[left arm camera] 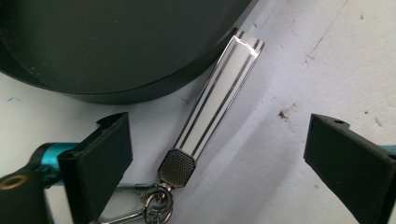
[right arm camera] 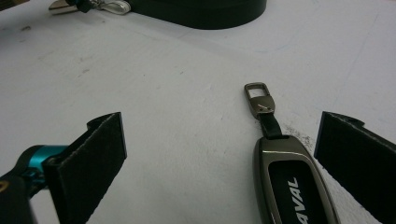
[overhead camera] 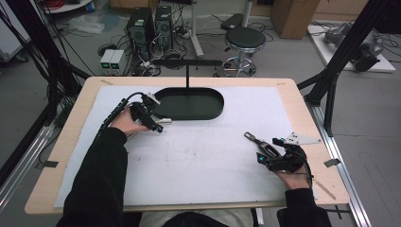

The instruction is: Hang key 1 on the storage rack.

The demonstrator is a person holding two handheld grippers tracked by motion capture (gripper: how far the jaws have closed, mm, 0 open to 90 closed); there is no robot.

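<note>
A: So where does the keychain (left arm camera: 212,100) lie from the left gripper (overhead camera: 152,122)?

B: Straight ahead of it, flat on the white mat (overhead camera: 213,156). In the left gripper view its chrome strip runs from the ring end, low between the jaws, up and away to a far tip that rests against the rim of the black tray (overhead camera: 189,105).

A: And the long axis?

B: Roughly along the gripper's own line, leaning a little to the right in that view. The jaws stand spread, one on each side of the strip, neither pad touching it. The ring end sits closer to the left jaw.

A: So a squeeze would take it across its narrow width?

B: That seems likely, though the gripper may need to sink a bit first.

A: What about the right gripper (overhead camera: 267,152)?

B: It sits well apart, near the mat's right edge, jaws also spread. A key fob (right arm camera: 294,186) lies between them, its loop pointing away, nearer the right jaw, untouched.

A: Which hand is nearer the keychain?

B: The left, plainly.
</note>
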